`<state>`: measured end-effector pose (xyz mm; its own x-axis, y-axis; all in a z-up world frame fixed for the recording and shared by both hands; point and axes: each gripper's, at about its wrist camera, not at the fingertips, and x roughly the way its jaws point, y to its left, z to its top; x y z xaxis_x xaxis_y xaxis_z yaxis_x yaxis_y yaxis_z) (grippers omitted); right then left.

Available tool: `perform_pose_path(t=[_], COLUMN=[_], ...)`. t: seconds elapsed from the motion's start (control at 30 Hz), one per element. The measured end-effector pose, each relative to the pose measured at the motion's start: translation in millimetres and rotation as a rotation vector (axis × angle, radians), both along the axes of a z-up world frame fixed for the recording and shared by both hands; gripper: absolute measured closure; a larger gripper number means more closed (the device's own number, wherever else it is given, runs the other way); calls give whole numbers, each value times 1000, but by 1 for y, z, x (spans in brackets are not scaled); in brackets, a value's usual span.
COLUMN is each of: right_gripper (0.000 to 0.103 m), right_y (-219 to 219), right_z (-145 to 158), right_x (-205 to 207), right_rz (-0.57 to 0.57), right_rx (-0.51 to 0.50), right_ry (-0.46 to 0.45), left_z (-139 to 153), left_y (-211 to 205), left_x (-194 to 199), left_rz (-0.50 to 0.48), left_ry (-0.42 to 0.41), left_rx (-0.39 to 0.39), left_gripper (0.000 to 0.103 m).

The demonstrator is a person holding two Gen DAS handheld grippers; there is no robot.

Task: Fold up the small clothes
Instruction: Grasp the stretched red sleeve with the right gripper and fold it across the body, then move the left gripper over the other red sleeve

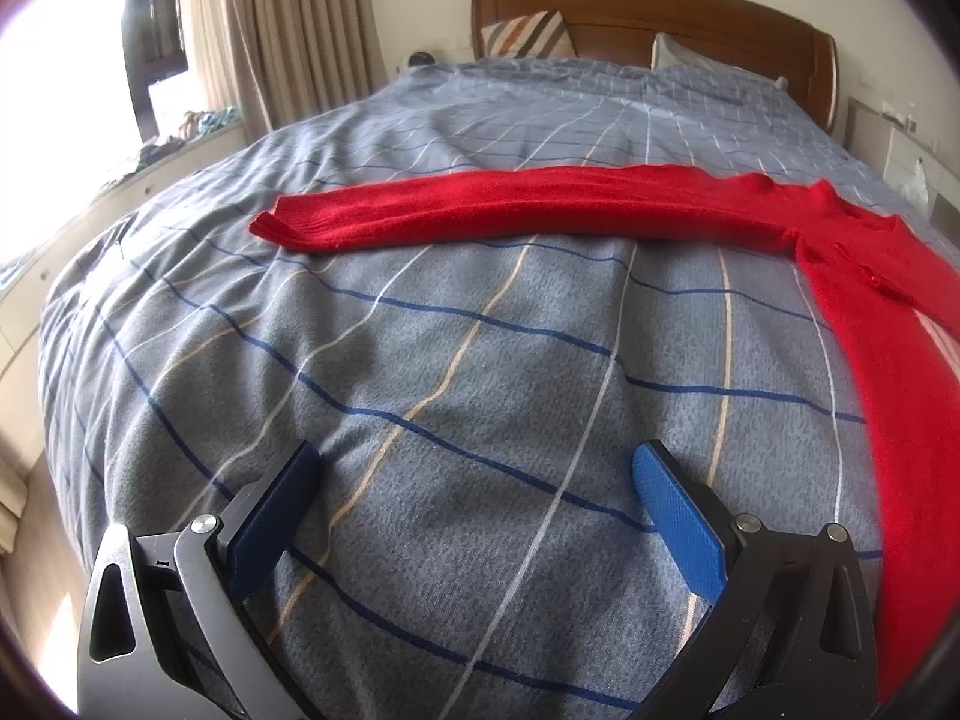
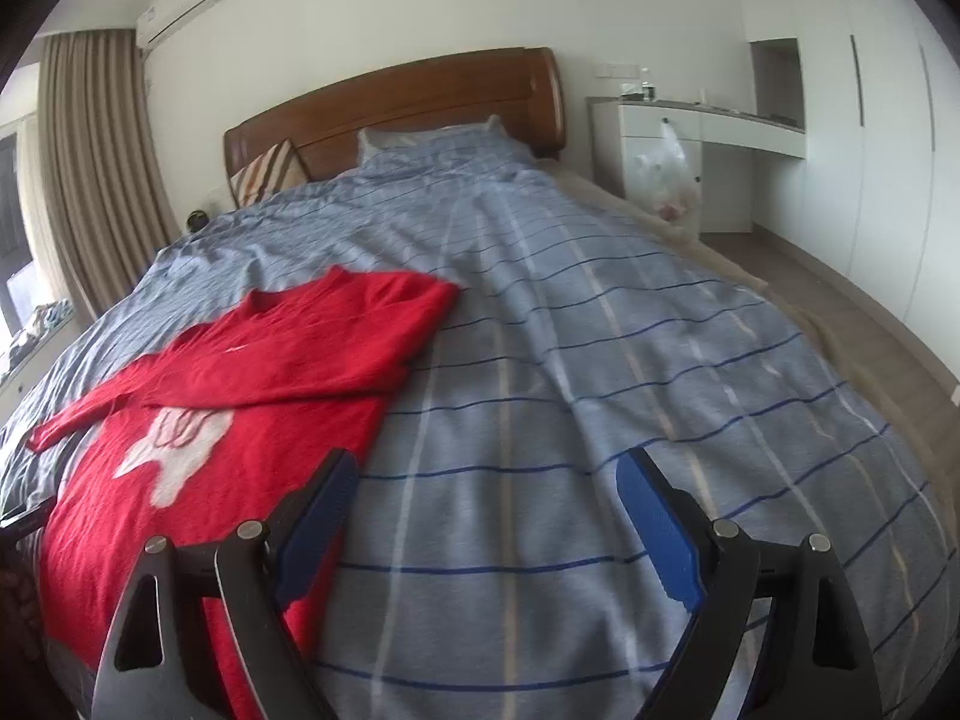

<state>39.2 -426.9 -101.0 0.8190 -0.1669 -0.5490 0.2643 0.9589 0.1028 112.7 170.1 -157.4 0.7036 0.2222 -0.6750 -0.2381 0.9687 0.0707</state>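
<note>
Sweater (image 2: 252, 360) lies flat on the bed (image 2: 540, 420), one sleeve folded over its chest, the other stretched out sideways, so we hold left gripper (image 1: 474, 498) and right gripper (image 2: 486, 510) beside it, jaws released, empty.

The left gripper (image 1: 477, 483) and the right gripper (image 2: 486, 492) look alike: black angular arms with cut-out slots, round silver screws at the joints, and textured blue pads (image 1: 675, 519).
</note>
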Motion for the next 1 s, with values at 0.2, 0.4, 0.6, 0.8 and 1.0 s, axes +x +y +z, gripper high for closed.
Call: perform_pose_path(t=[0.2, 0.4, 0.6, 0.8, 1.0], right_gripper=[15, 15, 10, 9, 9], right_y=[-40, -54, -49, -51, -50], right_z=[-20, -44, -51, -53, -53], right_x=[1, 8, 10, 8, 8], right_rz=[-113, -147, -138, -136, -135], right_rx=[-5, 78, 50, 60, 59], right_ry=[11, 49, 64, 61, 61], left_z=[0, -1, -1, -1, -1], left_y=[0, 0, 0, 0, 0], left_x=[0, 0, 0, 0, 0], left_rz=[0, 0, 0, -1, -1], left_ry=[0, 0, -1, -1, -1], left_rx=[1, 0, 0, 0, 0], left_gripper=[0, 0, 0, 0, 0])
